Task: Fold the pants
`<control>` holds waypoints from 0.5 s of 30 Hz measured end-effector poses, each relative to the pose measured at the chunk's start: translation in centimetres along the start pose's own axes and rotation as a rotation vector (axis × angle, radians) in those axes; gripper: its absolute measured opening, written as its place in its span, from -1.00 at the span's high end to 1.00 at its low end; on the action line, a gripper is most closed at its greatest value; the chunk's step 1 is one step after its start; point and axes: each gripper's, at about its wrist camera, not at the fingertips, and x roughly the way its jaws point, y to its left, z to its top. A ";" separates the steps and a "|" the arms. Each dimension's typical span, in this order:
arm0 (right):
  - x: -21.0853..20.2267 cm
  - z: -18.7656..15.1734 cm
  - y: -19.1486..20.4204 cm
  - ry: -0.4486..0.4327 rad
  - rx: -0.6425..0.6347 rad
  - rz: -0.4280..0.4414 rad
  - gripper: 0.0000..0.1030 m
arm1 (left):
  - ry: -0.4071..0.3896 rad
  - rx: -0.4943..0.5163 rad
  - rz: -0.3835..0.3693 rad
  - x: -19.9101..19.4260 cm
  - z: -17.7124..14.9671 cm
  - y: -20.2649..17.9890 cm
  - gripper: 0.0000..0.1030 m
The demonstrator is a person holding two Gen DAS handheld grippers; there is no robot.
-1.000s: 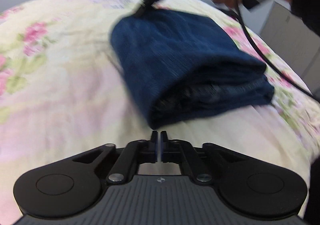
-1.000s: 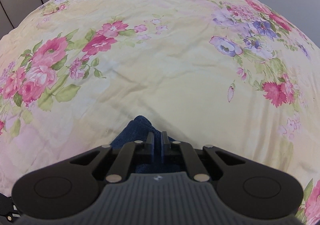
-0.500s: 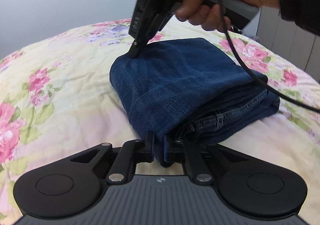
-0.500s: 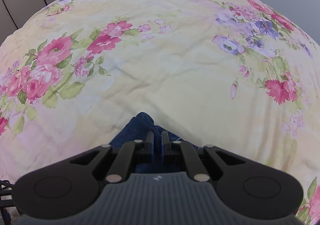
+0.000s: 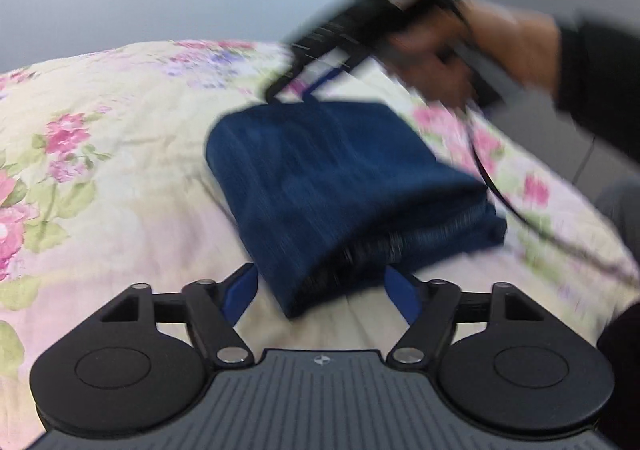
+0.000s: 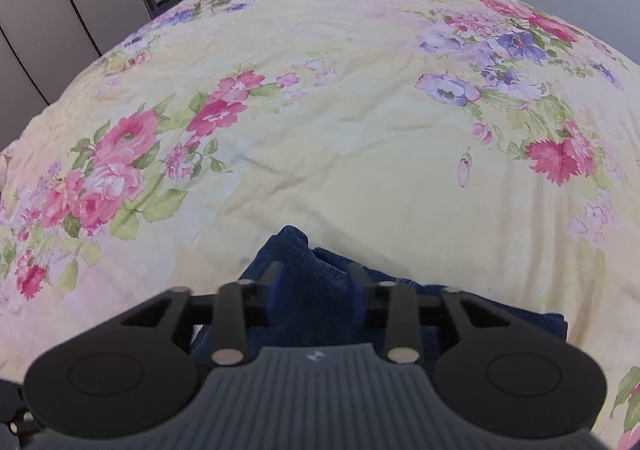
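Pants [image 5: 336,186], dark blue denim, folded into a thick bundle on a floral bedspread [image 5: 120,178], stacked layer edges toward the near right corner. Left gripper [image 5: 320,288] at the near end of the bundle, jaws opening, fingers spread to either side of the nearest corner (cloth between them, no pad pressing it). Right gripper [image 5: 294,94] at the far edge of the bundle, gripped by a hand [image 5: 492,50] in a dark sleeve, jaws opening, tips just over the denim, heavily blurred. From the right wrist view: same right gripper [image 6: 316,286] with blue pads apart, a raised fold of the pants [image 6: 304,262] between them, not pinched. Black cable [image 5: 496,186] trailing down past the right side of the bundle. Beyond the far left of the bed, pale cupboard doors [image 6: 60,10].
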 end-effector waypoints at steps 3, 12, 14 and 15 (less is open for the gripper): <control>-3.1 -2.6 -2.5 -0.046 0.068 0.010 -0.38 | 0.006 -0.145 -0.015 0.2 1.8 3.1 -0.78; -8.7 -13.2 -11.7 -0.054 0.393 0.039 -0.58 | 0.113 -0.615 -0.137 6.1 4.3 10.3 -0.87; -8.6 -15.2 -13.3 -0.044 0.464 0.061 -0.58 | 0.134 -0.656 -0.160 7.7 4.6 10.9 -0.87; -8.4 -16.1 -14.0 -0.036 0.499 0.078 -0.58 | 0.159 -0.682 -0.190 8.6 4.4 11.1 -0.87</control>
